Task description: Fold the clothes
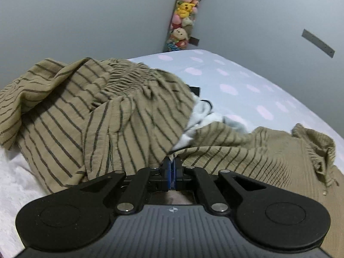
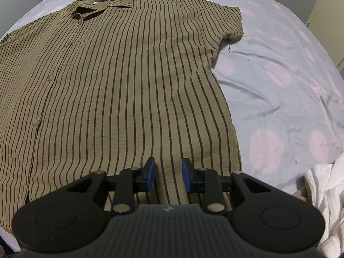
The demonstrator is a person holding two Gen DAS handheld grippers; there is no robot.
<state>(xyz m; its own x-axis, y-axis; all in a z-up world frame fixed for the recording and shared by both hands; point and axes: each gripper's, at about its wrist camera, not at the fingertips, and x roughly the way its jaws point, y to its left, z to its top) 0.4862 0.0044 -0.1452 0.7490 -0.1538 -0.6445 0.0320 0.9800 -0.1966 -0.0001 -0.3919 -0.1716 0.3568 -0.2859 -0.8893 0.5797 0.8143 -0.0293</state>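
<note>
Left claw [image 1: 172, 163] clenched on a fold of the bunched striped garment [image 1: 86, 111], lifted off the bed [image 1: 247, 81]; plush toys [image 1: 185, 15] stacked in the corner; right claw [image 2: 168, 172] released, hovering over the hem of striped shirt [image 2: 120, 75] spread flat on the bed; white cloth [image 2: 329, 193] far right.

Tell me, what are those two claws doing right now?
Left gripper shut, pinching cloth. Right gripper open over the striped shirt, spread flat on the bed sheet. White towel lies beside.
</note>
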